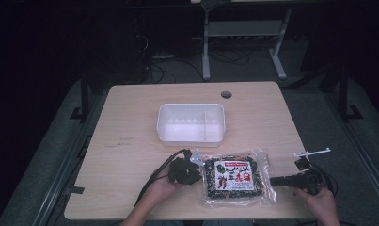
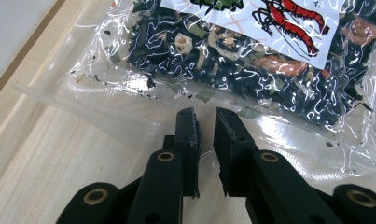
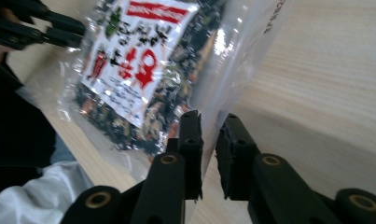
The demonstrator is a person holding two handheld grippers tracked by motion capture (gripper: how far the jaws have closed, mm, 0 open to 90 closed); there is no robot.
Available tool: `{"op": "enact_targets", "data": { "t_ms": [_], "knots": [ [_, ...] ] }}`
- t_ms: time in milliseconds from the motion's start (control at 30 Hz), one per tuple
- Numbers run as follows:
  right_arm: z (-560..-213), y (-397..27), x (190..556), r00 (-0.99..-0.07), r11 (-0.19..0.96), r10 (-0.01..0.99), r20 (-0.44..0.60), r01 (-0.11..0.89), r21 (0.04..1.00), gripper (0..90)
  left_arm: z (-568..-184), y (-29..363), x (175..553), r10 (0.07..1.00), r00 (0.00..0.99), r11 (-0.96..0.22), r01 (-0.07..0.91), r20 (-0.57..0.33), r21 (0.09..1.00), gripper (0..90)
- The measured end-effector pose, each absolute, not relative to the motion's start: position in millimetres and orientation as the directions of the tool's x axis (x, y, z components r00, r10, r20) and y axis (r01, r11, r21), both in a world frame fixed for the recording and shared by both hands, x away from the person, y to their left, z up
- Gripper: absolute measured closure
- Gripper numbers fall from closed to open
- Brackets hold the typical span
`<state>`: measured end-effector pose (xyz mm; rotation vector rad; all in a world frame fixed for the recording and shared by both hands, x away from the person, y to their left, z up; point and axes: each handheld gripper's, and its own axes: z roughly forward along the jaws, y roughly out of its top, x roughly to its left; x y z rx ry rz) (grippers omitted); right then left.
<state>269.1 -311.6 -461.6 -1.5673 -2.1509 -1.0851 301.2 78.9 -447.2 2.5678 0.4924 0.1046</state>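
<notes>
A clear bag of dark dried food [image 1: 234,176] with a white, red-printed label lies near the table's front edge. My left gripper [image 1: 200,171] is at the bag's left edge. In the left gripper view its jaws [image 2: 205,126] stand a narrow slit apart, with the clear border of the bag [image 2: 251,60] running into the slit. My right gripper [image 1: 272,180] is at the bag's right edge. In the right gripper view its jaws [image 3: 209,128] pinch the clear seam, and the bag [image 3: 143,60] tilts up from the wood. The left gripper [image 3: 36,23] holds the far edge there.
A white two-compartment tub [image 1: 189,136] stands just behind the bag at the middle of the wooden table [image 1: 130,122]. A round cable hole [image 1: 226,94] sits near the far edge. Cables trail from both grippers. Metal frame legs [image 1: 206,52] stand on the floor beyond.
</notes>
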Motion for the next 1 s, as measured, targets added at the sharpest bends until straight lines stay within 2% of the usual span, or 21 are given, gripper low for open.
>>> {"op": "enact_targets", "data": {
  "t_ms": [267,467,733,867,1000],
  "knots": [
    [-456.9,-310.1,268.8,-0.388,0.117,0.717,0.58,0.886,0.448,89.0,-446.2,78.8,301.9,0.362,0.932,-0.797,0.322,-0.023,0.511,75.8],
    [-448.8,-312.4,266.4,-0.405,0.13,0.728,0.553,0.873,0.47,89.5,-443.7,79.6,302.7,0.362,0.931,-0.777,0.331,-0.05,0.536,71.5],
    [-426.4,-316.7,260.8,-0.446,0.152,0.741,0.501,0.839,0.522,89.7,-431.2,81.4,307.4,0.369,0.926,-0.737,0.346,-0.083,0.58,61.0],
    [-403.9,-317.9,252.9,-0.497,0.175,0.741,0.452,0.792,0.585,89.8,-420.0,76.8,313.0,0.374,0.922,-0.709,0.353,-0.099,0.611,44.7],
    [-385.4,-315.7,248.1,-0.541,0.202,0.735,0.41,0.751,0.628,89.8,-410.2,74.7,318.5,0.362,0.924,-0.69,0.353,-0.121,0.632,36.1]
  ]
}}
